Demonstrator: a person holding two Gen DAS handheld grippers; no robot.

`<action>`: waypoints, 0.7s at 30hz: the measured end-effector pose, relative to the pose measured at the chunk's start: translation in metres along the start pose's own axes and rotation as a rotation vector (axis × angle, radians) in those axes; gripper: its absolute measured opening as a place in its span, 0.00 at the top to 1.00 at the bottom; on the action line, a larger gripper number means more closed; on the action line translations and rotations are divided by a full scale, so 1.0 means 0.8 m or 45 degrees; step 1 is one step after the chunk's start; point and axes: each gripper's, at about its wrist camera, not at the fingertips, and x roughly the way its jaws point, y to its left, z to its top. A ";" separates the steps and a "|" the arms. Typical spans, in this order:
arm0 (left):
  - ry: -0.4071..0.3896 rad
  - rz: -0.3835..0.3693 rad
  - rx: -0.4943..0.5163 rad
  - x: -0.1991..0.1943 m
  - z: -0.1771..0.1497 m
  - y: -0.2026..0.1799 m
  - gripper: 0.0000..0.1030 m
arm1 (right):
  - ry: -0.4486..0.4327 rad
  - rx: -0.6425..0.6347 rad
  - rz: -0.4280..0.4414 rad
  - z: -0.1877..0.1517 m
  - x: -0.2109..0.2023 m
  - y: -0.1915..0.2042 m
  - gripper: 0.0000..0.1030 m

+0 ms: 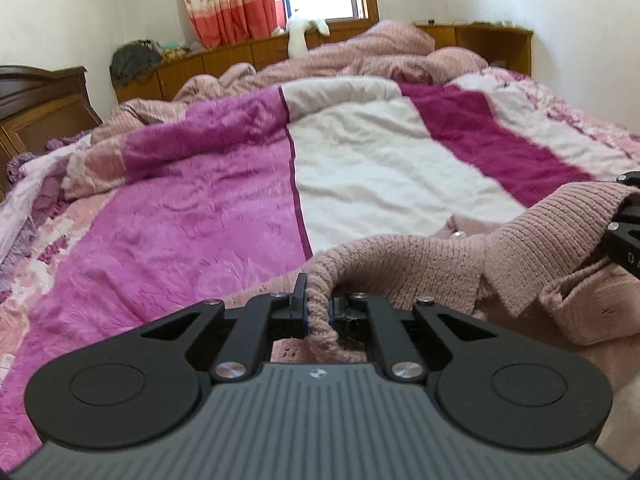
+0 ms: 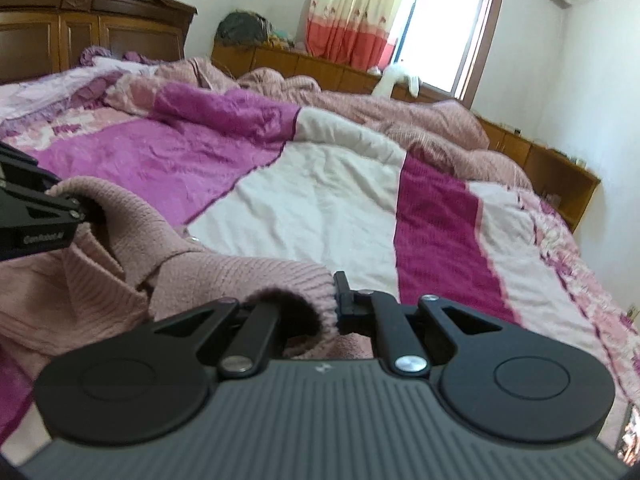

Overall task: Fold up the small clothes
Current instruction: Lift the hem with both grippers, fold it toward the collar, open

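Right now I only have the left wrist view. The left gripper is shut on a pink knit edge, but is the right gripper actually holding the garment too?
Observer: Yes. In the right wrist view the right gripper is shut on a ribbed edge of the pink knit sweater.
Operator: Which part of the garment is it?
Observer: It looks like a cuff or hem; the rolled ribbed edge bulges just left of the fingers.
Operator: Is there free bed past that gripper?
Observer: Yes. The striped blanket runs ahead of it, white stripe then magenta, with nothing lying on that stretch.
Operator: Anything at the far side?
Observer: A dark wooden wardrobe stands beyond the bed, at upper left.
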 end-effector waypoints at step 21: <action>0.142 0.017 -0.002 0.080 -0.028 -0.003 0.85 | 0.203 0.065 0.073 -0.037 0.077 0.003 0.89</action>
